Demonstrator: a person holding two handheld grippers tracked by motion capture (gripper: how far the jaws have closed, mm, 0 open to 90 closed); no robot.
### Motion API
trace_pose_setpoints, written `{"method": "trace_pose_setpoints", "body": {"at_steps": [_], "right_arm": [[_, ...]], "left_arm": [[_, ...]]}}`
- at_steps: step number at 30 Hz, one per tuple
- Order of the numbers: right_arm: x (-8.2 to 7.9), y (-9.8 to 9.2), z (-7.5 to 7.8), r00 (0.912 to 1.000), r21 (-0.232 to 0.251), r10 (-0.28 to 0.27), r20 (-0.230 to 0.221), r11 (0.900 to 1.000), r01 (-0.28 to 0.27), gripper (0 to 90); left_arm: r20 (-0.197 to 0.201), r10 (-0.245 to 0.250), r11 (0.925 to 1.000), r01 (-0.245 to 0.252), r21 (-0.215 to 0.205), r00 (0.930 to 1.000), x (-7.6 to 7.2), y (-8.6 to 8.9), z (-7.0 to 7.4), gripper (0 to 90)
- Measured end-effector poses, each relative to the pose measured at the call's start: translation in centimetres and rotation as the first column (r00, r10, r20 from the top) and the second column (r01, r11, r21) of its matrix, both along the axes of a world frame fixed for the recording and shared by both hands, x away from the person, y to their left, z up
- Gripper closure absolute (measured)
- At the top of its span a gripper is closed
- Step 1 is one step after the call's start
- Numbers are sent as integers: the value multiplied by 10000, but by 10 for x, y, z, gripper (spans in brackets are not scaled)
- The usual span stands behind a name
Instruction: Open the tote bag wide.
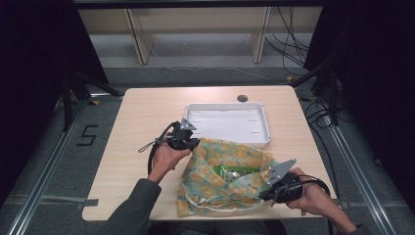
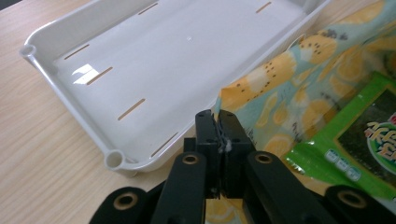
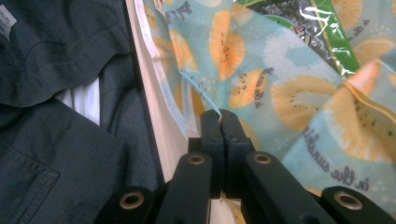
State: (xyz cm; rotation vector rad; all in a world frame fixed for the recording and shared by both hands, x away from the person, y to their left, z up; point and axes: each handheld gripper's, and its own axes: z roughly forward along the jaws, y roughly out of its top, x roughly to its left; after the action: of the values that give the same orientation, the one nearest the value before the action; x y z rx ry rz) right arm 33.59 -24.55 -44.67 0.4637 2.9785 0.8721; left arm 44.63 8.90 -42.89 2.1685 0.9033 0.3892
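Left claw [image 2: 218,122] and right claw [image 3: 219,120] each pinch the fruit-print bag's [image 1: 222,174] rim.

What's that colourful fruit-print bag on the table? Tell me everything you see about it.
The cloth bag is soft, pale blue fabric printed with orange citrus slices and some script lettering. It lies crumpled on the wooden table, just in front of the white tray, its mouth held open. The left gripper pinches its rim at one side, the right gripper at the other, both shut on the fabric. A green snack packet shows inside. A white drawstring trails at the near edge.
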Motion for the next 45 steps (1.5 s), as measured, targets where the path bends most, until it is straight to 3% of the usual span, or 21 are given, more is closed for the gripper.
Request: {"method": "trace_pose_setpoints", "body": {"at_steps": [4, 7, 9, 12, 13, 15, 17, 18, 19, 21, 22, 23, 24, 25, 31, 33, 35, 37, 38, 41, 45], "right_arm": [[2, 4, 7, 9994, 457, -276, 230, 9986, 266, 721], [8, 6, 22, 9939, 1413, -864, 688, 9870, 760, 594], [15, 7, 30, 9886, 1796, -1092, 1036, 9797, 893, 550], [21, 7, 39, 9817, 1952, -1505, 1169, 9726, 1259, 528], [29, 10, 47, 9811, 2371, -1573, 1125, 9631, 1272, 514], [37, 12, 52, 9782, 2647, -1601, 1326, 9568, 1207, 507], [45, 17, 58, 9771, 2750, -1662, 1328, 9533, 1248, 496], [45, 17, 58, 9771, 2750, -1662, 1328, 9533, 1248, 496], [53, 23, 60, 9765, 2596, -1841, 1118, 9540, 1501, 485], [60, 28, 58, 9793, 2451, -1685, 1124, 9598, 1370, 483], [64, 31, 55, 9789, 2469, -1663, 1185, 9599, 1332, 483], [66, 34, 54, 9768, 2425, -1885, 1012, 9569, 1595, 482], [71, 37, 50, 9796, 2322, -1747, 993, 9614, 1479, 476], [73, 39, 48, 9813, 2204, -1627, 1026, 9657, 1371, 474], [82, 47, 39, 9835, 1911, -1579, 879, 9717, 1390, 470], [84, 53, 36, 9841, 1772, -1640, 689, 9727, 1497, 470], [84, 54, 36, 9840, 1705, -1649, 678, 9737, 1514, 470], [89, 58, 33, 9868, 1655, -1462, 695, 9772, 1332, 468], [89, 59, 31, 9853, 1663, -1573, 664, 9754, 1445, 464], [92, 62, 27, 9885, 1515, -1304, 771, 9814, 1176, 460], [95, 63, 22, 9875, 1340, -1443, 631, 9817, 1349, 458]], "left_arm": [[16, -242, 9992, 243, -302, 9997, -3, -4, 3, 734], [185, -303, 9975, 314, -636, 9994, -10, -5, 10, 603], [326, -242, 9966, 267, -784, 9992, -16, -6, 15, 514], [652, -186, 9951, 248, -954, 9977, -26, -5, 24, 430], [803, -152, 9926, 247, -1188, 9967, -35, -3, 32, 401], [942, -80, 9903, 210, -1377, 9955, -44, -2, 40, 389], [877, -198, 9813, 362, -1889, 9960, -58, 0, 47, 390], [877, -198, 9813, 362, -1889, 9960, -58, 0, 47, 390], [859, -431, 9757, 604, -2104, 9954, -72, 2, 52, 390], [979, -495, 9778, 682, -1983, 9940, -84, 3, 54, 390], [950, -467, 9743, 663, -2151, 9944, -91, 2, 54, 390], [950, -467, 9743, 663, -2151, 9944, -91, 2, 54, 391], [933, -647, 9682, 852, -2354, 9935, -102, 2, 53, 397], [904, -648, 9689, 843, -2325, 9938, -108, 2, 52, 401], [801, -1102, 9602, 1270, -2487, 9907, -137, -2, 40, 445], [645, -1319, 9549, 1443, -2595, 9892, -150, -6, 27, 455], [506, -1382, 9547, 1466, -2589, 9891, -153, -6, 23, 456], [519, -1463, 9608, 1544, -2302, 9879, -155, -6, 15, 455], [199, -1347, 9584, 1353, -2511, 9907, -156, -4, 10, 458], [159, -1254, 9620, 1254, -2423, 9920, -160, -5, 1, 479], [142, -1649, 9632, 1641, -2130, 9862, -164, -11, -9, 492]]}}
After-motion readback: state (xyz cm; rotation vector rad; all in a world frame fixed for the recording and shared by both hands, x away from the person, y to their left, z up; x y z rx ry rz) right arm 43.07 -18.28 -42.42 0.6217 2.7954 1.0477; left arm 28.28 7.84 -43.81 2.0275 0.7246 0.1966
